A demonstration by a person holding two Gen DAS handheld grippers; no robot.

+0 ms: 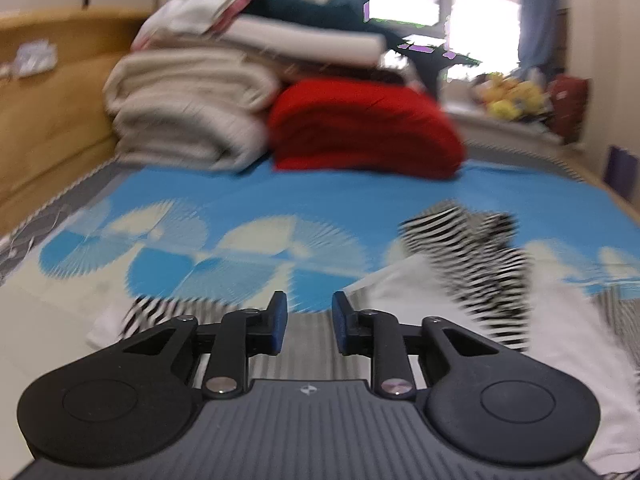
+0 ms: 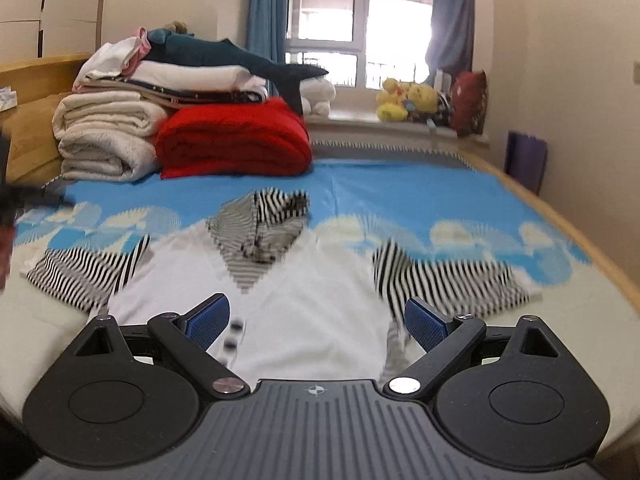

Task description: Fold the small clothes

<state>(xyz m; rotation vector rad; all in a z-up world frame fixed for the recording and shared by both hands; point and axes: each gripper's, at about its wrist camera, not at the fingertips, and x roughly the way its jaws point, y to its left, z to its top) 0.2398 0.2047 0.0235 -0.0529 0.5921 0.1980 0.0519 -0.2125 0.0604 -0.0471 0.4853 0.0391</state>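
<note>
We see daylight pouring in from the window (image 2: 362,28) at the top centre of both views, blown out to white glare, with purple and green fringing along its edge in the left wrist view. The room is bright, with soft, faint shadows. The left wrist view is heavily motion-blurred: the folded blankets (image 1: 192,108) and the striped garment (image 1: 472,264) smear sideways. The right wrist view is sharper, though the stripes still shimmer. Fisheye bending curves the edges, and the corners fall dark.
</note>
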